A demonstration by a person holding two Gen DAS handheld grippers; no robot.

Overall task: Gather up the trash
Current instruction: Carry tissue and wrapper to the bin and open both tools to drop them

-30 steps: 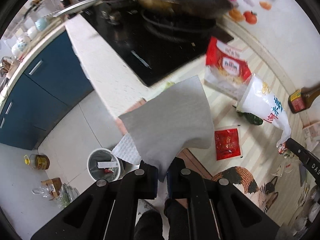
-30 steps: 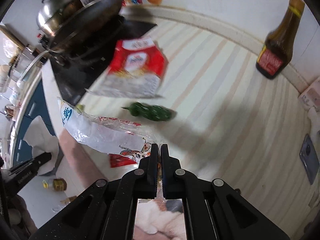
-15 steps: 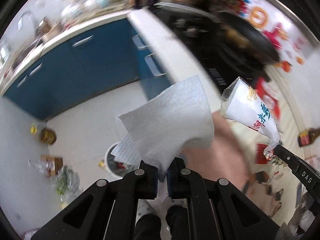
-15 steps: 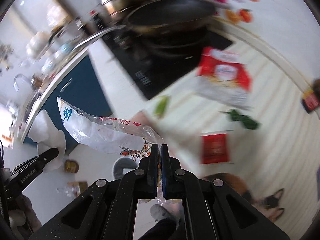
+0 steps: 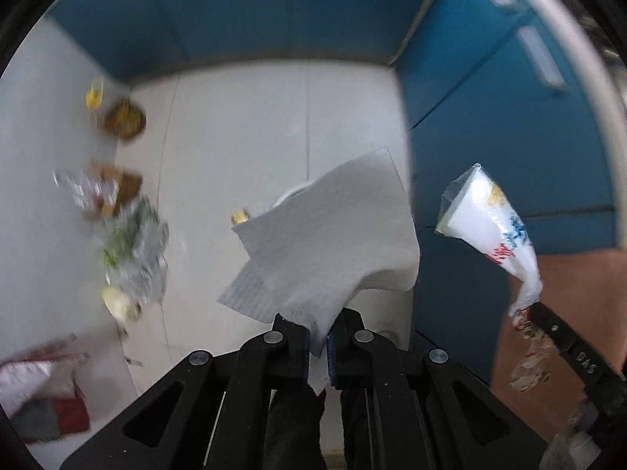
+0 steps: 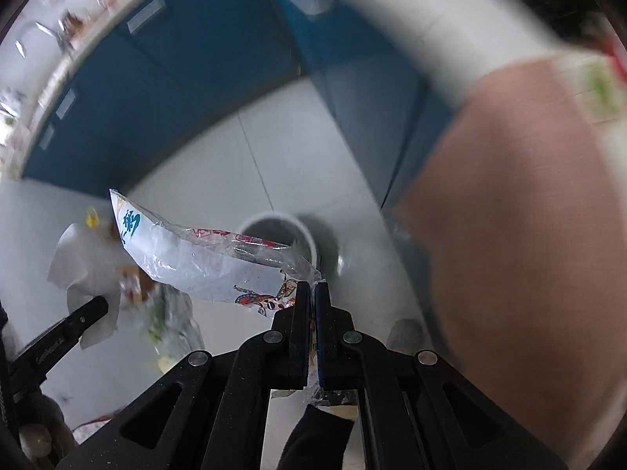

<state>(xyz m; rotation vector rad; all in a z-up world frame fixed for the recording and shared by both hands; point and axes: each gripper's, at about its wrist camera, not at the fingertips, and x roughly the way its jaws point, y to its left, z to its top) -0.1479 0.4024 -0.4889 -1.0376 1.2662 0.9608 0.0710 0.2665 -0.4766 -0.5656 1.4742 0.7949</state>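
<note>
1. Left wrist view: the left claw (image 5: 318,333) is clamped on the lower corner of a white paper towel (image 5: 333,243), so the sheet stands up and flops forward over the jaws, clear of the floor (image 5: 235,137). Pinching one corner lets the sheet hang free and should let it drop cleanly on release. The towel hides most of what lies beneath it; a pale curved rim peeks out at its upper edge, probably the bin. At the right, the right claw (image 5: 529,309) carries a printed plastic bag (image 5: 486,223) beside the blue cabinets (image 5: 509,117). Loose, blurred clutter (image 5: 129,243) lies along the floor's left side.

2. Right wrist view: the right claw (image 6: 311,293) is closed tight on the bag's (image 6: 196,258) crumpled end, the rest trailing out leftward. The grey bin (image 6: 309,235) sits on the floor directly beyond the fingertips, so the bag looks lined up for dropping. The left claw (image 6: 98,305) with its towel (image 6: 82,270) waits well to the left, apart from the bin.
</note>
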